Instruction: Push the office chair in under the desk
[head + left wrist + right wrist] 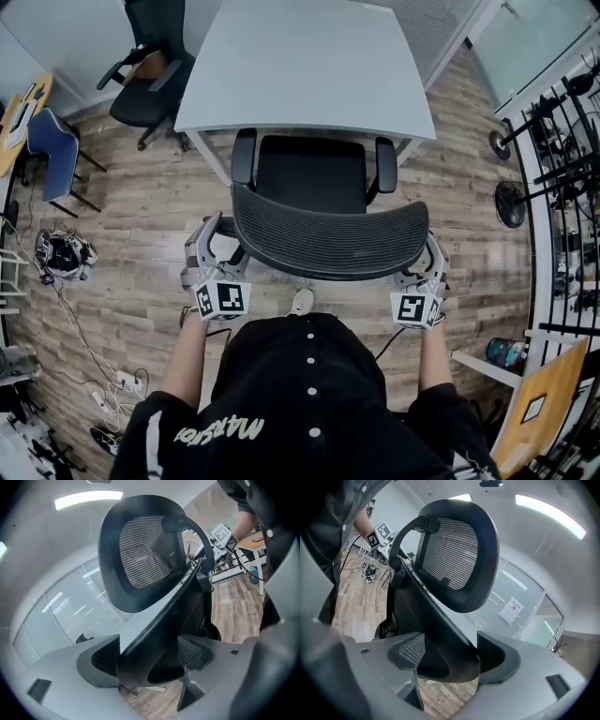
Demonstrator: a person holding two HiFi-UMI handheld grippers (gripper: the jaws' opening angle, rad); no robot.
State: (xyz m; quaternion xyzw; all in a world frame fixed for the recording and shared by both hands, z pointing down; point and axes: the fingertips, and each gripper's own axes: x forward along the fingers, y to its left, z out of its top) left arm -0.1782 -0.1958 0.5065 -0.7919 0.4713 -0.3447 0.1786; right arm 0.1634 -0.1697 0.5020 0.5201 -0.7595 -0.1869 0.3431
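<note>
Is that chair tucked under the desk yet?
Not yet. The chair has its whole seat and both armrests showing in front of the desk edge.

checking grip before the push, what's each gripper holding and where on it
Both hold the office chair: the left gripper is shut on the left edge of its backrest, the right gripper on the right edge.

place: an office room.
furniture: white table (pixel 309 66) with a black mesh office chair (pixel 328 230) at it; a second black chair (pixel 150 80) and a blue chair (pixel 52 150) stand aside.
walls: glass partitions (pixel 70 616) with blinds.
ceiling: strip lights (pixel 548 508).
floor: wood-look planks (pixel 141 244), with loose cables and a power strip (pixel 120 381).
</note>
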